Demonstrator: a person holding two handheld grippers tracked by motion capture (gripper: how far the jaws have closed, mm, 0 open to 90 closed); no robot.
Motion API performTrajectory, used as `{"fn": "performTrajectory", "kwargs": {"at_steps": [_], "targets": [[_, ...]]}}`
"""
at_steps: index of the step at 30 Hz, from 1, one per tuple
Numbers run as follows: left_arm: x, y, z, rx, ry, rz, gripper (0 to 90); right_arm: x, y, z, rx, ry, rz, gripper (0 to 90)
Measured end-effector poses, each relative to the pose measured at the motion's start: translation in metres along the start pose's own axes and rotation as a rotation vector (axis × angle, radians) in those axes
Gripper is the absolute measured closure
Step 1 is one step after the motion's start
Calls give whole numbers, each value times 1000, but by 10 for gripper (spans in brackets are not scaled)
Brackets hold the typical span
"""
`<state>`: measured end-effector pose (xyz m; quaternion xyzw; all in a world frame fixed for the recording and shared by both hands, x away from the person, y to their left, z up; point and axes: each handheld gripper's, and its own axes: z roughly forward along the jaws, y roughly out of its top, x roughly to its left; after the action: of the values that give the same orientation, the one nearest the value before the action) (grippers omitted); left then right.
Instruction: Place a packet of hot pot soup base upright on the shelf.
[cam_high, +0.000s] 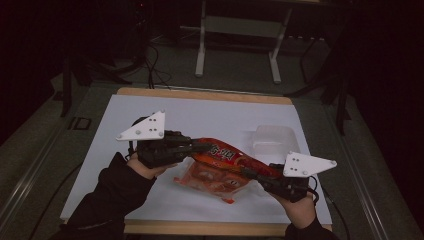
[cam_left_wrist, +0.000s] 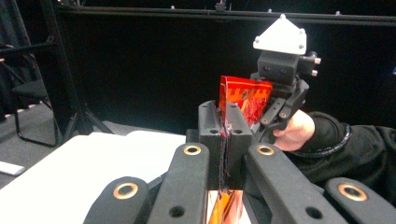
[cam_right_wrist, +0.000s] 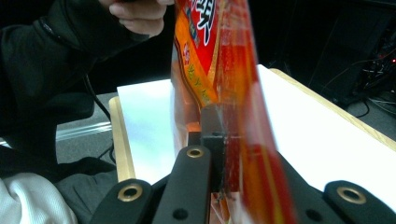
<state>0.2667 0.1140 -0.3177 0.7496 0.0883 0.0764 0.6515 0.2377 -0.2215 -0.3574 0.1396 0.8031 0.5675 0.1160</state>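
Nearest the person, the right gripper (cam_high: 257, 176) and the left gripper (cam_high: 200, 146) are each pinching, jaws closed flat, an opposite end of one glossy orange-red plastic snack packet (cam_high: 225, 167), which is hanging just above the white table sheet (cam_high: 200, 115). It looks light, limp and slippery, so sealed edges seem the safest hold. Beyond the packet is sitting one clear plastic tub (cam_high: 272, 138).

The left hand-held gripper (cam_left_wrist: 226, 126) has its two black jaws pressed together on the edge of an orange-red snack bag (cam_left_wrist: 245, 100), which rises toward 12 o'clock. At 2 o'clock the right hand-held gripper (cam_left_wrist: 275, 112), in a hand (cam_left_wrist: 294, 133), meets the bag's far side. The white worktop (cam_left_wrist: 70, 172) spreads at 8 o'clock.
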Motion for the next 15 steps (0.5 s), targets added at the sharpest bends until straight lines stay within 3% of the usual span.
{"fn": "performTrajectory", "kwargs": {"at_steps": [6, 9, 11, 13, 15], "targets": [[3, -5, -5, -2, 34, 5, 815, 0, 10, 0, 23, -14, -10, 900], [3, -7, -6, -15, 40, 8, 648, -1, 16, -1, 22, -30, -9, 900], [4, -10, -7, -27, 41, 1, 622, -2, 18, -2, 21, -37, -7, 900], [5, -15, -8, -13, 72, -22, 459, -3, 21, -4, 13, -44, -10, 900], [6, -19, -9, -13, 79, -23, 415, -4, 26, -7, 12, -57, -18, 900]]}}
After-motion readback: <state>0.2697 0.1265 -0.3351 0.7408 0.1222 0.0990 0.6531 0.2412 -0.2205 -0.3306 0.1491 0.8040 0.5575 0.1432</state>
